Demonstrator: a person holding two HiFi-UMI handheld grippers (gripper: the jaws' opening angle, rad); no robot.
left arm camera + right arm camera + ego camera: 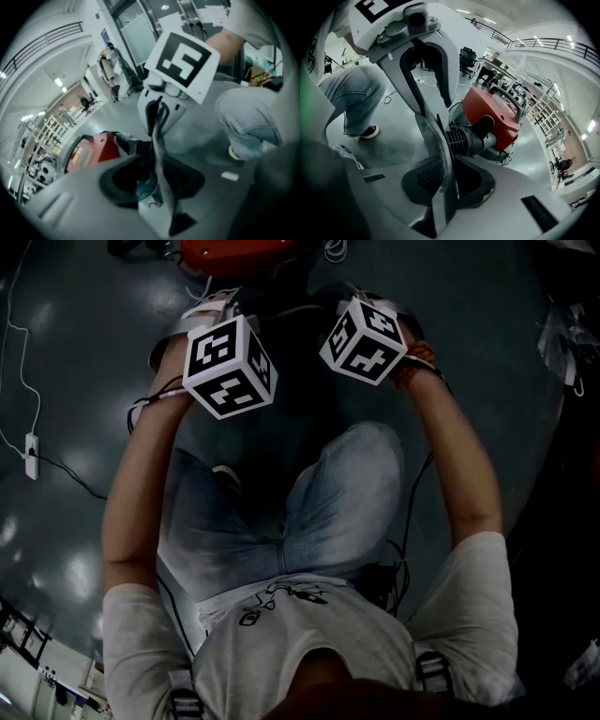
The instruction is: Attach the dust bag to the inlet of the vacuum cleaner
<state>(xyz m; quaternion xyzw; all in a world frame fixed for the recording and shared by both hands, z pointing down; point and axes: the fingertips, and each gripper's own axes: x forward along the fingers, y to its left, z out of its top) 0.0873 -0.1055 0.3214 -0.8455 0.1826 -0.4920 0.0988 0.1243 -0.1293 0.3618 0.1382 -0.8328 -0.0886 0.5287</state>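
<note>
A red vacuum cleaner (497,112) stands on the grey floor, with its black ribbed inlet (461,138) pointing at both grippers. A grey fabric dust bag (433,129) hangs as a thin strip between them, just in front of the inlet. My right gripper (447,180) is shut on the bag's edge. My left gripper (157,180) stands open: the dust bag (159,154) runs between its pads without being pressed. Each gripper view shows the other gripper facing it. In the head view only the marker cubes (230,367) show, below the vacuum cleaner (234,251).
The person crouches over the spot, with jeans-clad knees (309,512) and a shoe (370,132) close behind the grippers. A power strip (31,456) and white cable lie on the floor at the left. Shelving (47,136) and desks (487,68) stand far off.
</note>
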